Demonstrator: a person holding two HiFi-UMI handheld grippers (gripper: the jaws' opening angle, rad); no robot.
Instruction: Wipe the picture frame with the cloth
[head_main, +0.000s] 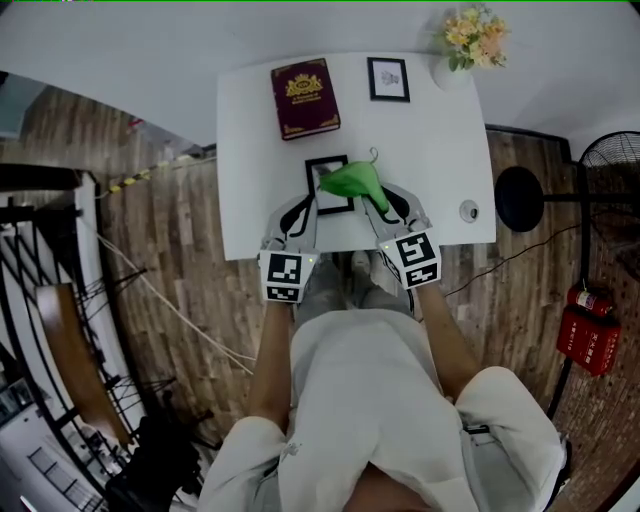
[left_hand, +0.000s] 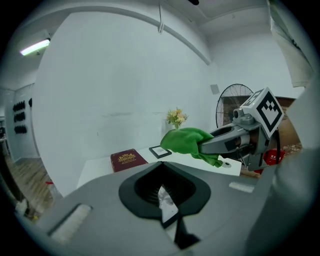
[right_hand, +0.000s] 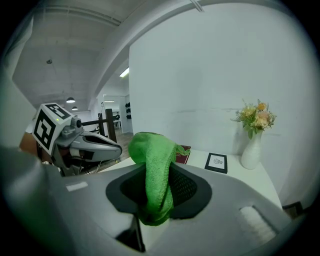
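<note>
A black picture frame (head_main: 325, 180) is held above the near part of the white table (head_main: 440, 150). My left gripper (head_main: 308, 208) is shut on its near edge; in the left gripper view the frame (left_hand: 167, 205) shows edge-on between the jaws. My right gripper (head_main: 378, 200) is shut on a green cloth (head_main: 355, 181), which lies over the frame's right part. In the right gripper view the cloth (right_hand: 156, 175) drapes out of the jaws and hides the frame. The cloth (left_hand: 185, 140) also shows in the left gripper view, bunched at the right gripper's tip.
At the table's back stand a maroon book (head_main: 305, 97), a small framed picture (head_main: 388, 78) and a white vase of flowers (head_main: 470, 40). A small round object (head_main: 469, 210) lies near the right edge. A floor fan (head_main: 610, 150) and a red extinguisher (head_main: 590, 330) stand to the right.
</note>
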